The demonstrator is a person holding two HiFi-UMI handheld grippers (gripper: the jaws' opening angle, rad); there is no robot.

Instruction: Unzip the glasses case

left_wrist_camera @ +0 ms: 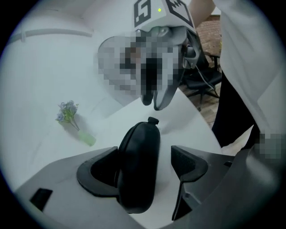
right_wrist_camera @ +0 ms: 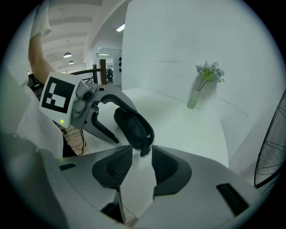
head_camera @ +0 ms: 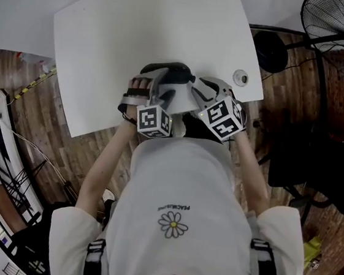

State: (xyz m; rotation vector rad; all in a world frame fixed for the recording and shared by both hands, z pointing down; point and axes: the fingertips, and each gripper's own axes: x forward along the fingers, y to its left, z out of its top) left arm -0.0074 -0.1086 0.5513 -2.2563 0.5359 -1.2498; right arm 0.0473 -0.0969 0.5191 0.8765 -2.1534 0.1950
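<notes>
A black zipped glasses case (head_camera: 174,71) stands on its edge near the front of the white table (head_camera: 109,40). In the left gripper view the case (left_wrist_camera: 139,165) sits between my left gripper's (left_wrist_camera: 145,154) wide jaws. It leans on the left pad, and a gap separates it from the right pad (left_wrist_camera: 187,162). Its zipper pull (left_wrist_camera: 153,120) points toward my right gripper (left_wrist_camera: 154,96). In the right gripper view the case (right_wrist_camera: 132,127) hangs just beyond my right gripper (right_wrist_camera: 142,152). The zipper pull (right_wrist_camera: 144,151) lies in the gap between the parted fingertips, and neither pad presses on it.
A small vase of blue flowers (right_wrist_camera: 203,82) stands further back on the table. A round cable hole (head_camera: 241,77) sits near the table's right front corner. A floor fan (head_camera: 339,23) and a dark chair (head_camera: 317,162) stand to the right on the wooden floor.
</notes>
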